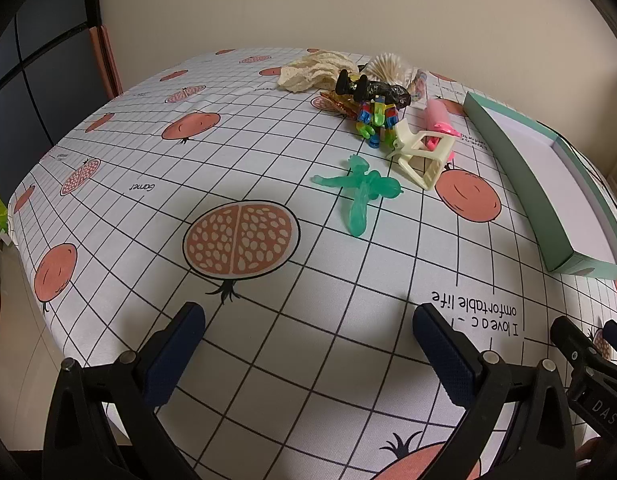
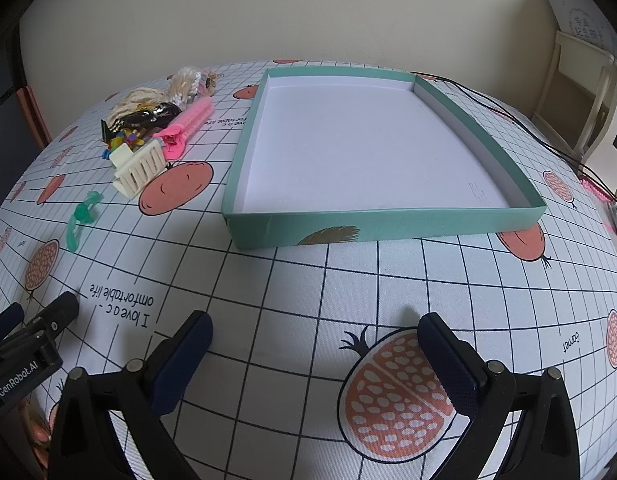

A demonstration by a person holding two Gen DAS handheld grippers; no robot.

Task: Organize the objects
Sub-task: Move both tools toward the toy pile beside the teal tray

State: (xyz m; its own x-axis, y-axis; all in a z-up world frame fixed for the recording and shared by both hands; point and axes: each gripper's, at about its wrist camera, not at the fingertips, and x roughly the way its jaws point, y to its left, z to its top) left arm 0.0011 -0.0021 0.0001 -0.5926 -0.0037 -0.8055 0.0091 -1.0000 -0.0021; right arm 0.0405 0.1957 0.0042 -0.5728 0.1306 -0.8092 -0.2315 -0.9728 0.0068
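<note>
From the left wrist, the left hand-held gripper (image 1: 308,332) hangs released over the desk (image 1: 120,152), facing one green figure (image 1: 358,190), one cream claw clip (image 1: 422,154), one half-hidden pink clip (image 1: 438,118) and a far-edge jumble of toys (image 1: 374,98) hard to separate; the teal box (image 1: 548,200) is cut off at the right edge. From the right wrist, the right hand-held gripper (image 2: 314,338) is released too, before that single empty box (image 2: 380,224) mid-desk, the toys clustered toward its far left corner.
</note>
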